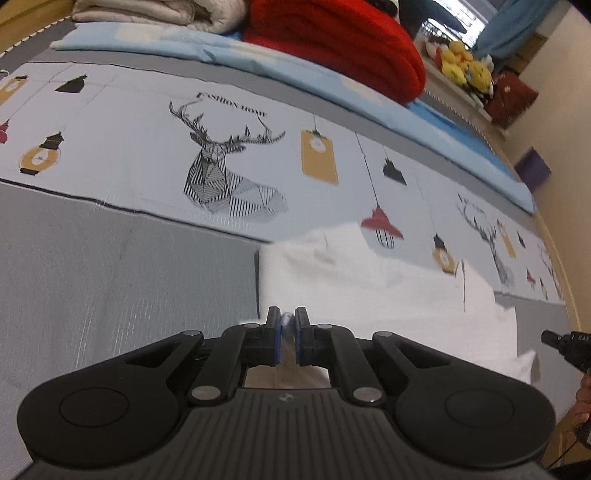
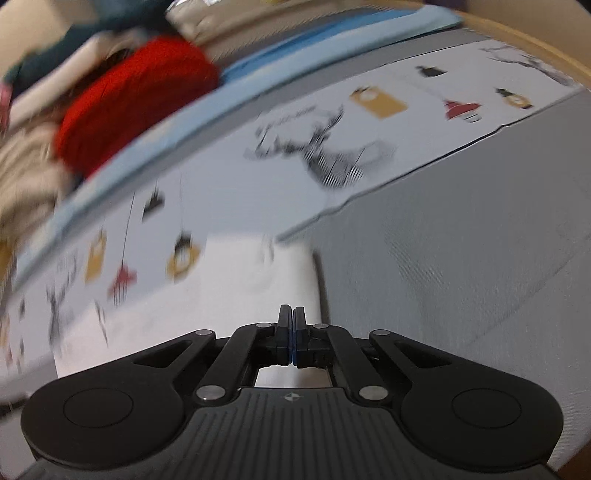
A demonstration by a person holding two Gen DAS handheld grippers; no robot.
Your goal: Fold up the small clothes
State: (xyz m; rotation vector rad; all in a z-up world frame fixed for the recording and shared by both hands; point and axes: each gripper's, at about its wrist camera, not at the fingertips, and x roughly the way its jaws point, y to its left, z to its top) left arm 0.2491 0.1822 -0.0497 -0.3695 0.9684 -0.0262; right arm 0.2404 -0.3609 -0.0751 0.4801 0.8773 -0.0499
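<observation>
The white garment [image 1: 369, 288] is lying flat on the bed [image 1: 110, 277], near its front edge. Left gripper [image 1: 287, 321] is pinched on a bit of its fabric. Right gripper [image 2: 291, 321] is squeezed together at the garment's other edge, can't tell if it's got any cloth.

Bed sheet [image 1: 110, 122] printed with a deer head [image 1: 225, 173] and hanging lamps; red blanket [image 1: 340, 48], beige quilt [image 1: 159, 13], yellow plush toys [image 1: 465, 64] behind.

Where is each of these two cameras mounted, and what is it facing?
Left wrist: on the left gripper, looking down over a white garment on the bedspread; a hand shows far right.
Right wrist: on the right gripper, facing the same garment; blurred, no hand visible.
Shared: garment, deer-print bedspread, red blanket.
</observation>
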